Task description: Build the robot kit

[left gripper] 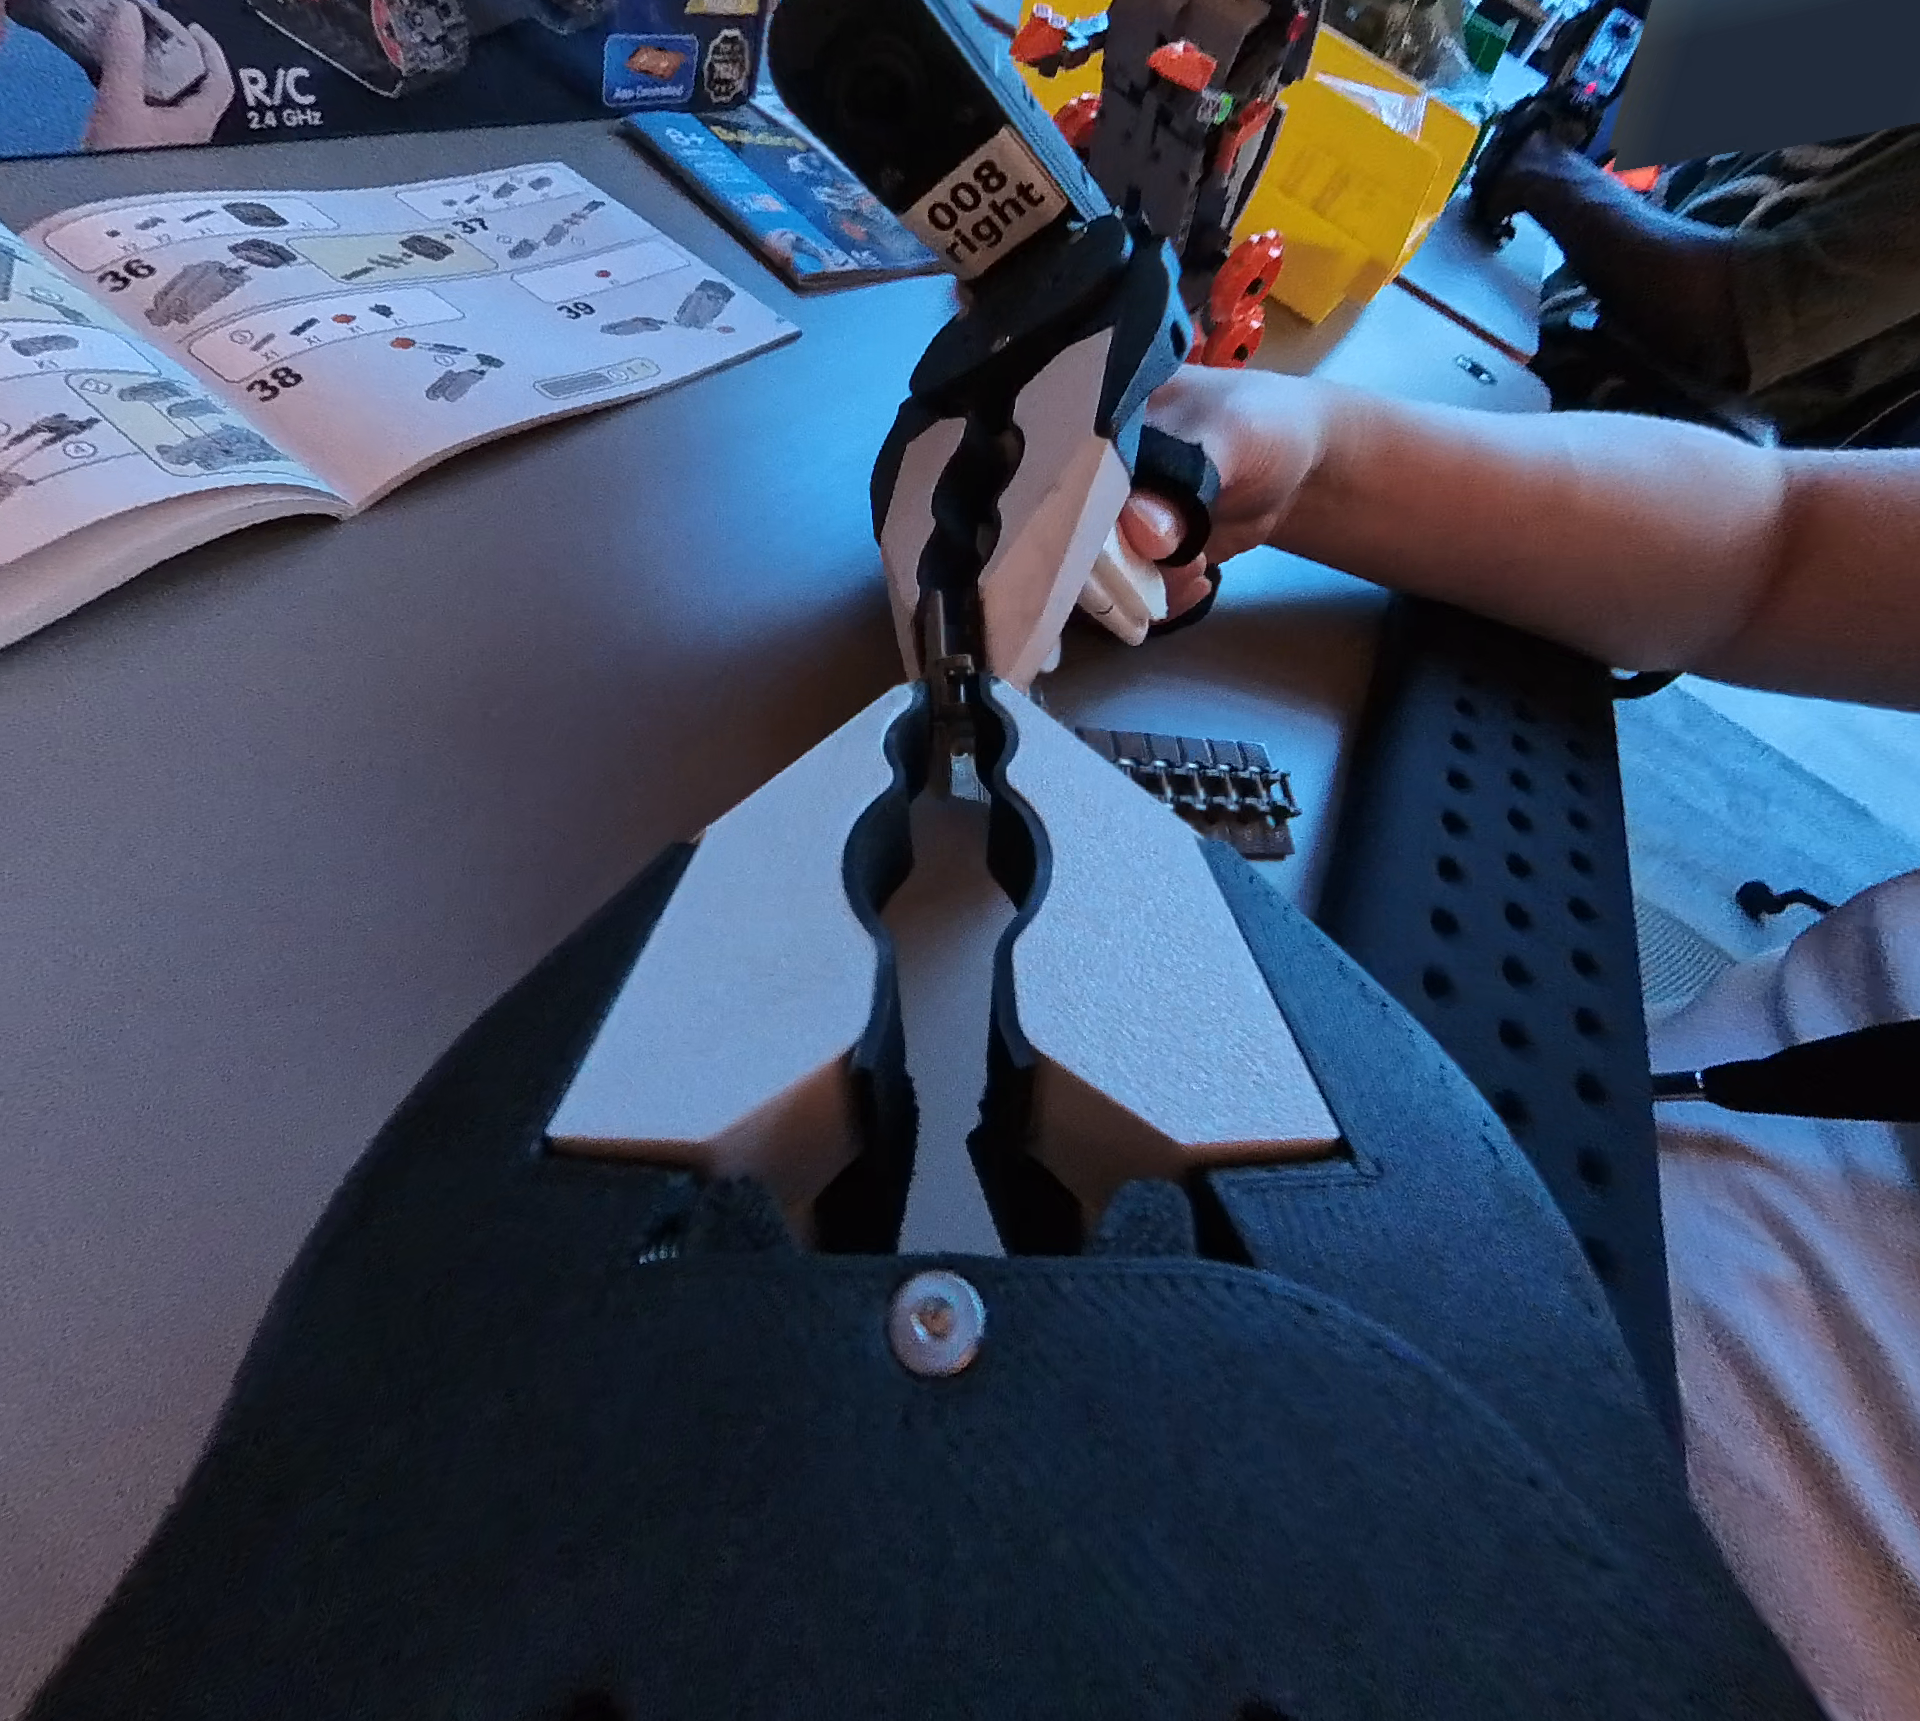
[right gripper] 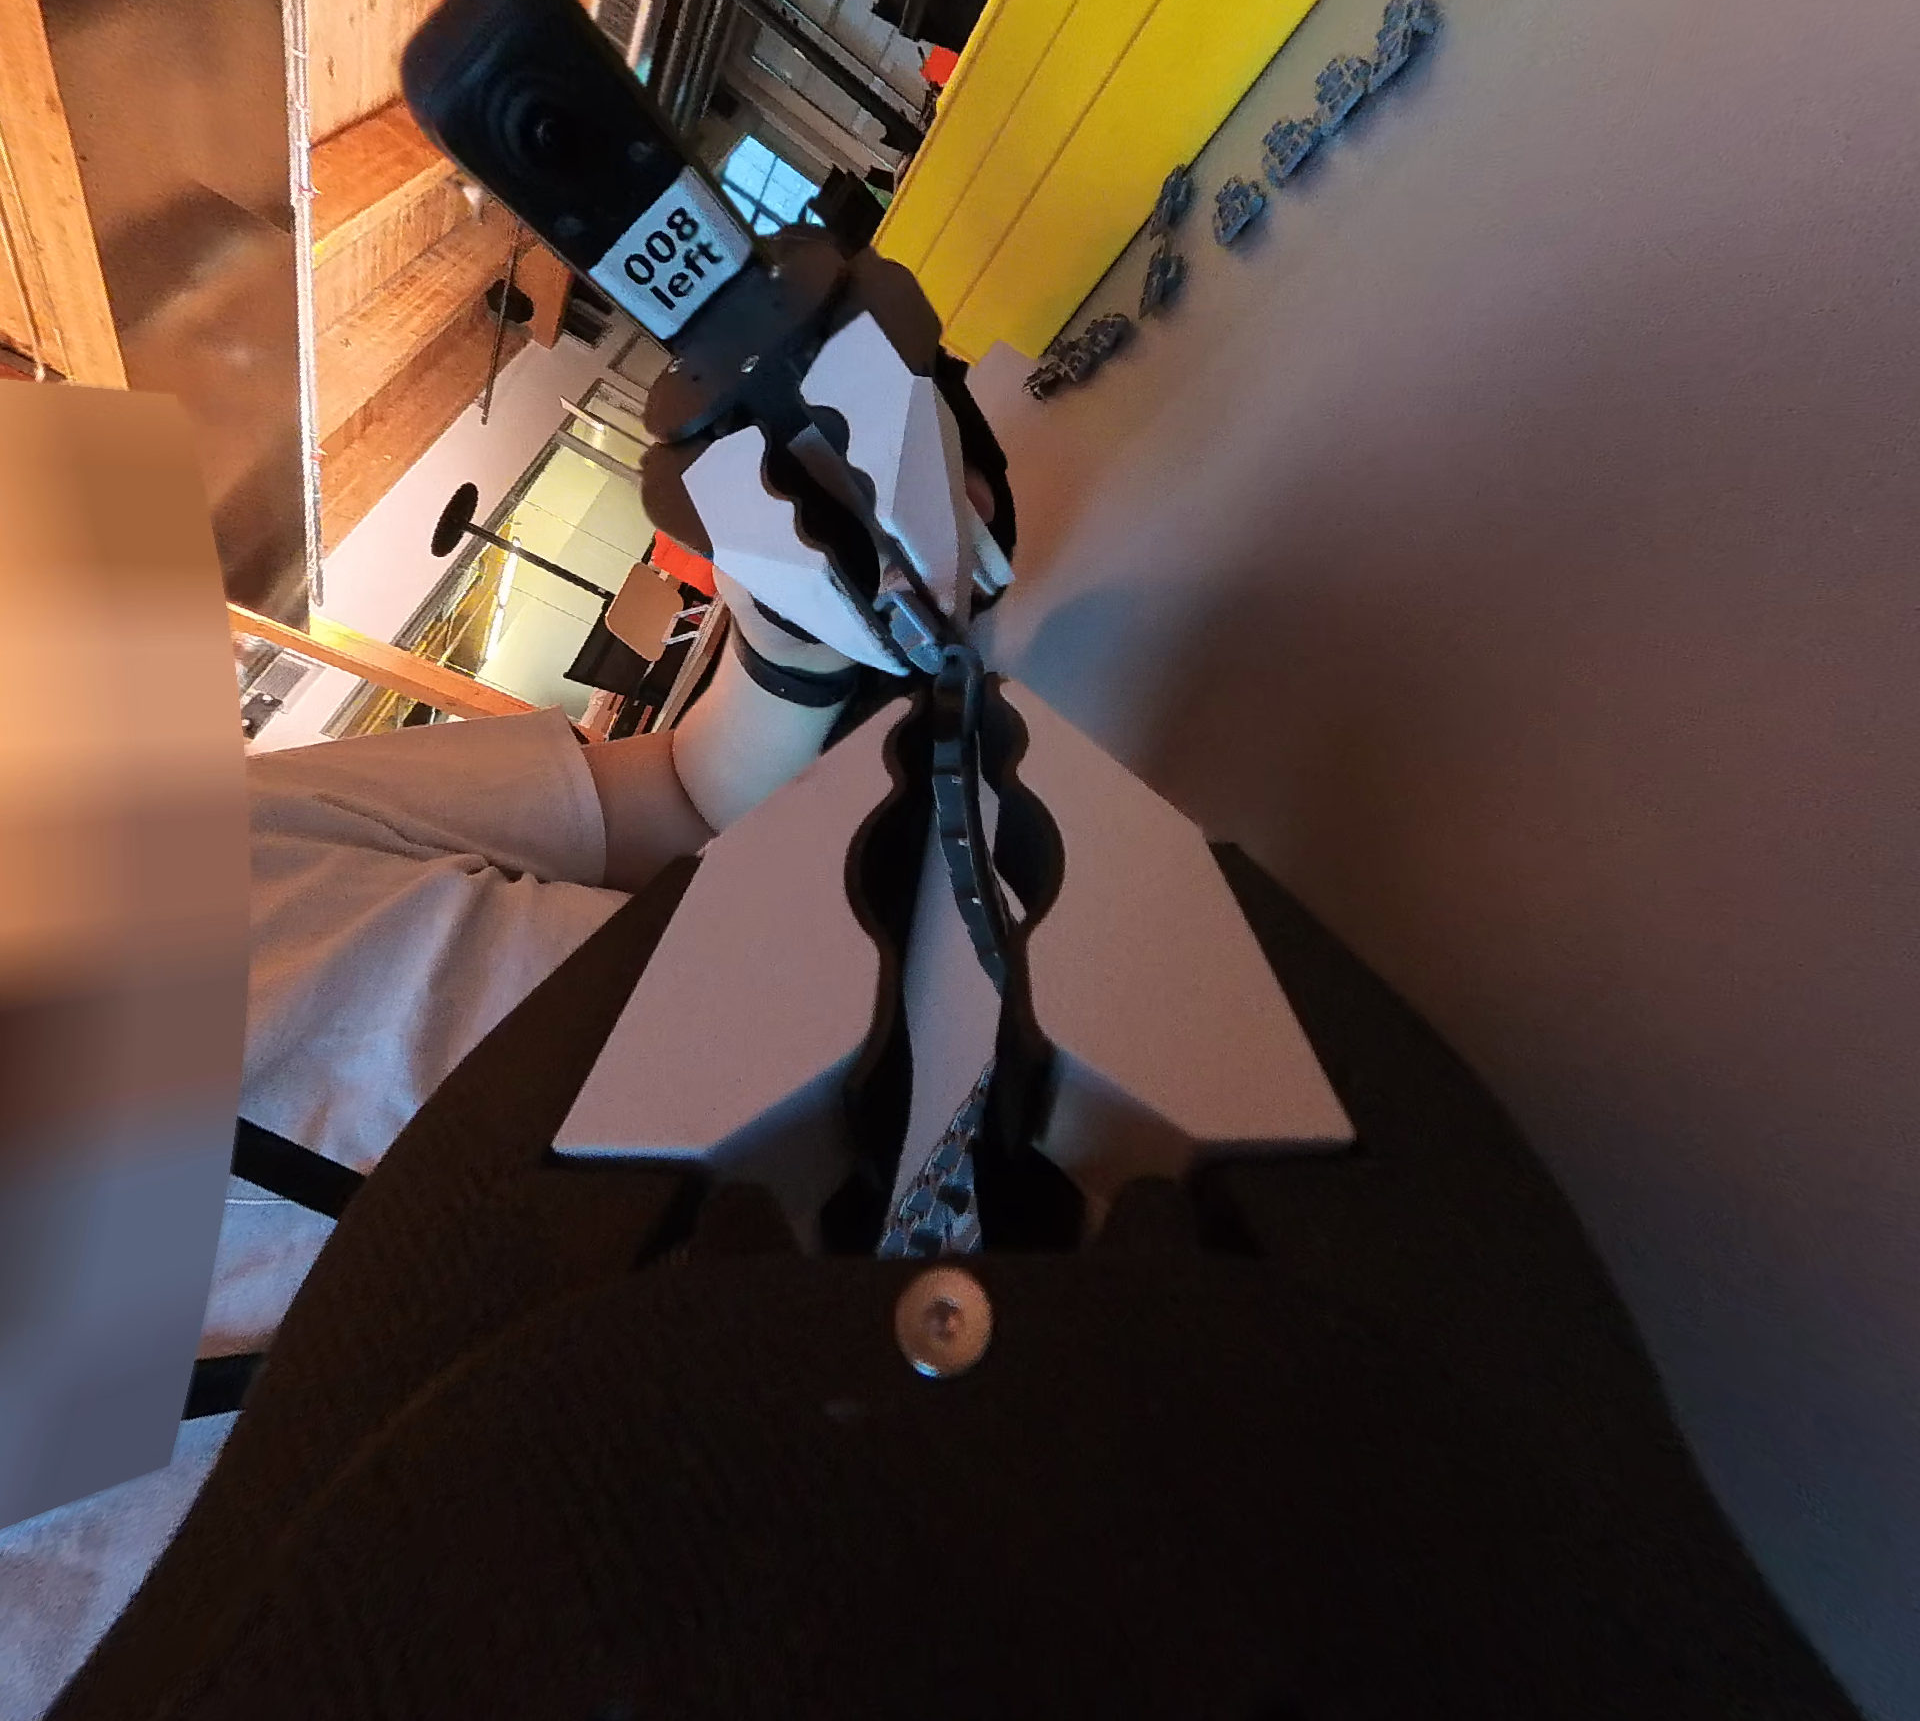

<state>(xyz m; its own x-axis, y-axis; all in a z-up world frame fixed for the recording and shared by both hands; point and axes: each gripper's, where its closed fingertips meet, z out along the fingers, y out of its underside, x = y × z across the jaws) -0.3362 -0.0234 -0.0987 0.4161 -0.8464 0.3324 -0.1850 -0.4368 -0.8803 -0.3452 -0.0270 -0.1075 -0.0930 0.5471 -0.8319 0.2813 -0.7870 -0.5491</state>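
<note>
My jaws pinch small track links: left gripper (left gripper: 951,715) and right gripper (right gripper: 961,695) meet tip to tip; misalignment could pop one loose.

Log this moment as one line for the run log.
left tongs: shut on track link | right tongs: shut on track strip | tips meeting above table
</note>
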